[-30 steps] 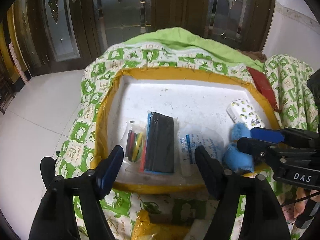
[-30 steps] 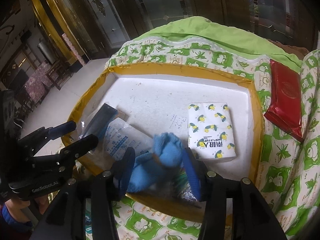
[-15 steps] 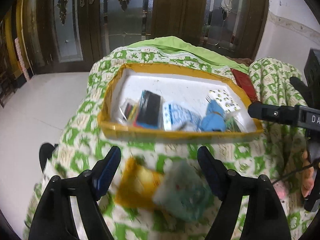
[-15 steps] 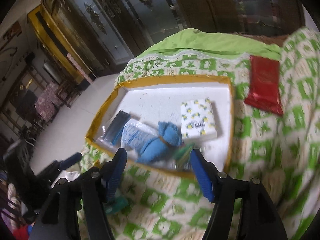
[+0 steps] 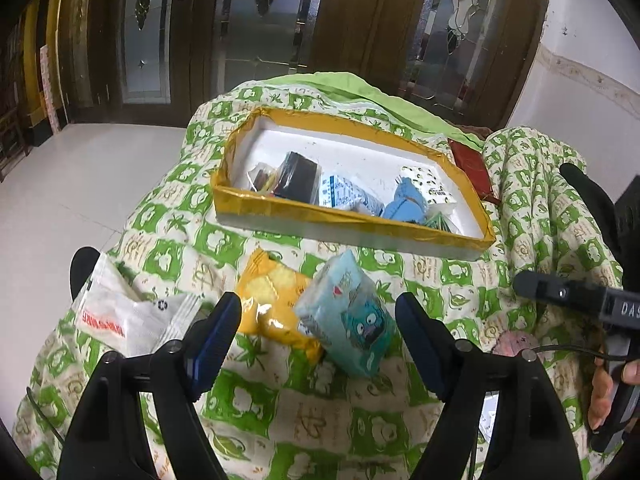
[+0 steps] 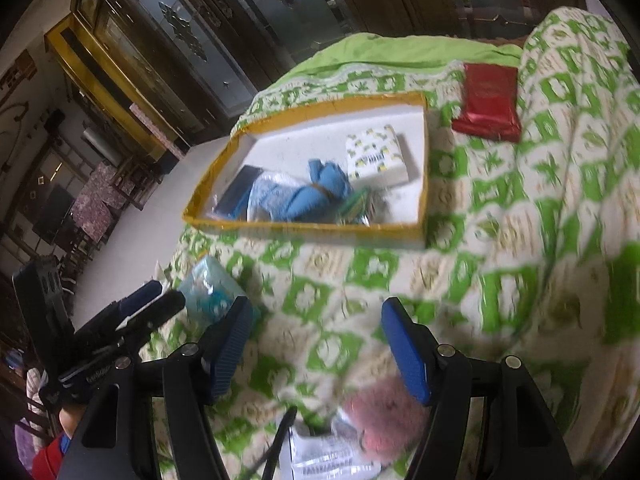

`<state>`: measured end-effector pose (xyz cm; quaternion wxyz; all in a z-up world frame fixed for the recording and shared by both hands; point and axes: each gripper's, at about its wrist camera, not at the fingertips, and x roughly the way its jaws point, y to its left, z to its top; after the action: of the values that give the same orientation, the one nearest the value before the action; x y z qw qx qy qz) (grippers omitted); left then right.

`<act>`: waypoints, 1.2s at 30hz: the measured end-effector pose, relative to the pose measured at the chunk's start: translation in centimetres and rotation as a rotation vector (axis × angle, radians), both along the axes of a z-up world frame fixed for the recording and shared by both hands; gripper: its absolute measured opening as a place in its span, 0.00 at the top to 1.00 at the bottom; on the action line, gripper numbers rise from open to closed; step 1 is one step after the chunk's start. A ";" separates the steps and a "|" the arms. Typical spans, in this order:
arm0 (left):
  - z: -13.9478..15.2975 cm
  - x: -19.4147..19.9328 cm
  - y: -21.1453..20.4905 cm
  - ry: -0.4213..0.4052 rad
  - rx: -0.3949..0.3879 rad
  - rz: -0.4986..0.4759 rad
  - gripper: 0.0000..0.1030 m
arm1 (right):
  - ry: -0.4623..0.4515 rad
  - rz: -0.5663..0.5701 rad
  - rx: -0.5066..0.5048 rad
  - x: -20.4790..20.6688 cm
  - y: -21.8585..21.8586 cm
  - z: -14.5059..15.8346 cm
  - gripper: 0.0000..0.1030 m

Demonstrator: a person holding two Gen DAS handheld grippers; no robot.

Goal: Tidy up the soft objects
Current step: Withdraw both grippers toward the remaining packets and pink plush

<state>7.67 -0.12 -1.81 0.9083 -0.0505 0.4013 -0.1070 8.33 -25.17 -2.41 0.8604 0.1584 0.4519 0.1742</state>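
Both grippers withdrawn from tray [image 5: 348, 222], jaws spread, empty; left gripper [image 5: 318, 316] now brackets teal pack [image 5: 348, 316], likely next pick.

quilt [image 5: 528, 200] green-cream check | tray rim [image 5: 344, 216] yellow | pack [image 5: 352, 312] pale blue | pouch [image 6: 488, 104] red

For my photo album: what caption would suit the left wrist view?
Open left gripper hovering over a teal tissue pack and yellow packet, before the yellow-rimmed tray.

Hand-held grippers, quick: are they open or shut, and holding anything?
Left hand-held gripper: open, holding nothing.
Right hand-held gripper: open, holding nothing.
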 end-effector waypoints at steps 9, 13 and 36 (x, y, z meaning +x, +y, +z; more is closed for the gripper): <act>-0.7 -0.9 -0.5 0.020 0.019 -0.016 0.24 | 0.051 -0.022 -0.081 -2.7 0.2 -0.4 0.31; -0.9 -1.1 -0.8 0.027 0.028 -0.029 0.24 | 0.082 -0.026 -0.152 -3.2 0.4 -0.9 0.33; -2.0 -1.0 -1.9 0.056 0.047 -0.062 0.24 | 0.226 0.040 -0.394 -2.6 1.4 -4.6 0.55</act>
<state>6.64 -2.00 -3.77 0.8938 -0.0194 0.4304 -0.1241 5.73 -23.80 -7.00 0.8150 -0.0032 0.5738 0.0809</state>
